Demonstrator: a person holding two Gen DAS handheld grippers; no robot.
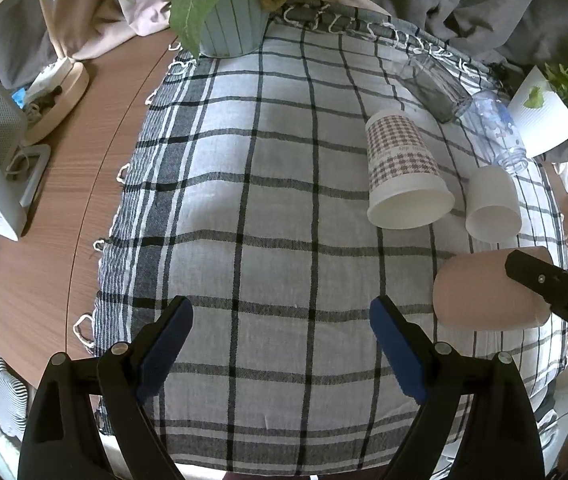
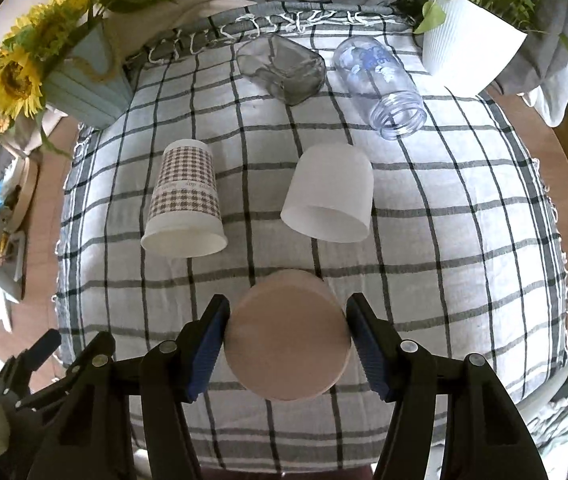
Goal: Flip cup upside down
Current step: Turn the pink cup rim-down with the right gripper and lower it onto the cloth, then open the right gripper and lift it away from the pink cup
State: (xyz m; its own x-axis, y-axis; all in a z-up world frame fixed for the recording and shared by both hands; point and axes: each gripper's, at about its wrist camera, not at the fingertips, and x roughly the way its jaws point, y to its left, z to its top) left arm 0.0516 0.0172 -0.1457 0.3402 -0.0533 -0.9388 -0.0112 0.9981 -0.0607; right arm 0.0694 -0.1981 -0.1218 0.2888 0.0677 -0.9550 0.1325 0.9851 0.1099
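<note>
Near the front edge of the checked cloth (image 2: 443, 208), the pink cup (image 2: 287, 336) sits bottom-up between the right gripper (image 2: 287, 346) fingers; blue pads flank its sides, left pad touching, right pad contact unclear, so grip cannot be told. Left gripper (image 1: 282, 350) is spread wide over bare cloth, holding nothing. Houndstooth paper cup (image 2: 186, 200) and white cup (image 2: 329, 196) stand inverted mid-cloth; glass jar (image 2: 284, 68) and clear bottle (image 2: 383, 84) lie near the far edge.

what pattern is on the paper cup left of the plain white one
Brown-and-white houndstooth check on the paper cup, white at the rim; clearest in the right wrist view.
</note>
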